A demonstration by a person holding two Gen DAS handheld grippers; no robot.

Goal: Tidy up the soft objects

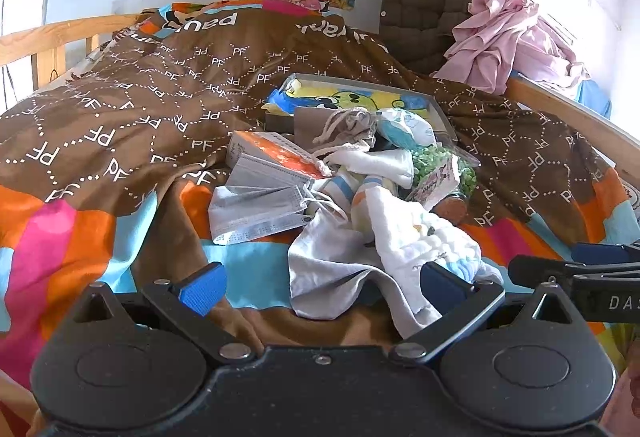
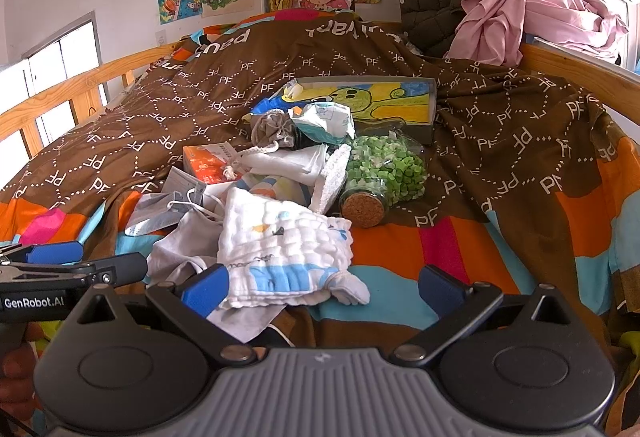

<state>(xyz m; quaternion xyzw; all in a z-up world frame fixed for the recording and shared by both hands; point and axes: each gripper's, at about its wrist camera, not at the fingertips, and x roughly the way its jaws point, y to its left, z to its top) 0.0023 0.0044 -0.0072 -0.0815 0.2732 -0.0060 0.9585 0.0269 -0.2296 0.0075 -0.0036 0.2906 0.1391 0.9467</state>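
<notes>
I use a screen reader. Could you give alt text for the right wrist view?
The open right gripper hovers over a white quilted muslin cloth heading a pile of soft items on a brown patterned bedspread, beside a cork-stoppered jar of green pieces.

We carried two handheld grippers of black plastic: the left gripper (image 1: 322,279) had a smooth body, the right gripper (image 2: 324,287) a grey ribbed top plate. Both bore blue textured pads (image 2: 206,293) on black linkage arms with silver rivets. White lettering on the left one's side (image 2: 34,303) read "GenRobot.AI".
</notes>
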